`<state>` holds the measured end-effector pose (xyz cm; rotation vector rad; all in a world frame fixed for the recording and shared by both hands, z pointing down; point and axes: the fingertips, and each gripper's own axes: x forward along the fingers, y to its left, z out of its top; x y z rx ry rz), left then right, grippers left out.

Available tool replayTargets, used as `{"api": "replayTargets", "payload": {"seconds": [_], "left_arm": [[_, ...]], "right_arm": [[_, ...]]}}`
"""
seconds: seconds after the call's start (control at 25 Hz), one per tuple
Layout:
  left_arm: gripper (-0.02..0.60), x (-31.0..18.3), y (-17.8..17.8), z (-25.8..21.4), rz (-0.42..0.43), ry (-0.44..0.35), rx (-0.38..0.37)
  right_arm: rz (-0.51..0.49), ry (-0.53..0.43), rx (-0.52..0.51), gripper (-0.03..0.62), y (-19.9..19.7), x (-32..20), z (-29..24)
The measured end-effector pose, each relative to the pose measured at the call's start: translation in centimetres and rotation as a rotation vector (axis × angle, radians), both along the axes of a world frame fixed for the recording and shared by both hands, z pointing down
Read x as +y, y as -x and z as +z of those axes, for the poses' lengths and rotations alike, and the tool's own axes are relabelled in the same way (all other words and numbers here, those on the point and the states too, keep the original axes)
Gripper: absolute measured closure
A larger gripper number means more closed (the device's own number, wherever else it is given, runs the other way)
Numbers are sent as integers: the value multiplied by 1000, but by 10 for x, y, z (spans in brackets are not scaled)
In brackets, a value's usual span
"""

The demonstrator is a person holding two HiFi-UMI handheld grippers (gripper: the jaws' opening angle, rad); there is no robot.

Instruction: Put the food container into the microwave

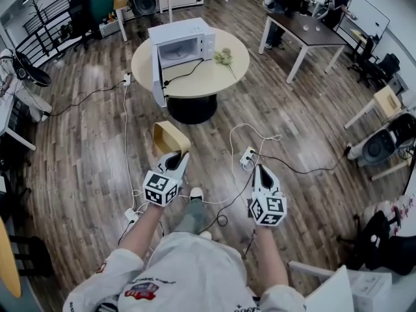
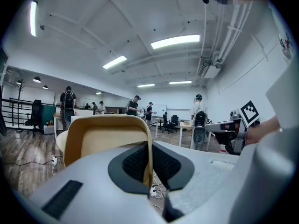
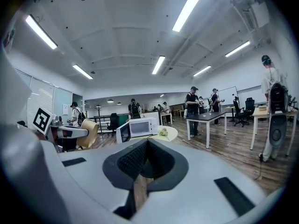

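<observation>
A tan food container (image 1: 170, 137) is held by its rim in my left gripper (image 1: 175, 156), which is shut on it; in the left gripper view the container (image 2: 107, 139) fills the middle, its wall pinched between the dark pads. The white microwave (image 1: 181, 43) stands on the round table (image 1: 227, 77) ahead, its door (image 1: 157, 77) swung open toward me. It also shows small in the right gripper view, as the microwave (image 3: 140, 127). My right gripper (image 1: 260, 171) is shut with nothing in it, held over the floor to the right of the container.
Cables and a power strip (image 1: 247, 156) lie on the wood floor between me and the table. A sprig of flowers (image 1: 224, 57) lies beside the microwave. A dark desk (image 1: 305, 31) with people stands back right, a fan (image 1: 383, 145) at the right.
</observation>
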<state>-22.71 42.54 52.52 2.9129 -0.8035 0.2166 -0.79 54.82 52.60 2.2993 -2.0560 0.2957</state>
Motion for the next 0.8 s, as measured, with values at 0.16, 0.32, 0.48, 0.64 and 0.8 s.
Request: {"api": "replayTargets", "payload": {"seconds": [0.16, 0.32, 0.48, 0.64, 0.8], "left_arm": [[575, -33, -21, 4, 8, 8, 9], [575, -74, -49, 7, 23, 16, 17], [575, -120, -82, 15, 42, 31, 15], [575, -174, -108, 15, 54, 40, 13], [575, -227, -128, 12, 59, 38, 19]], "right_arm": [[-5, 9, 1, 591, -13, -33, 3], [-9, 22, 5, 591, -35, -75, 5], [0, 44, 0, 591, -63, -122, 11], [9, 59, -3, 591, -87, -174, 12], [15, 63, -3, 591, -107, -224, 12]]}}
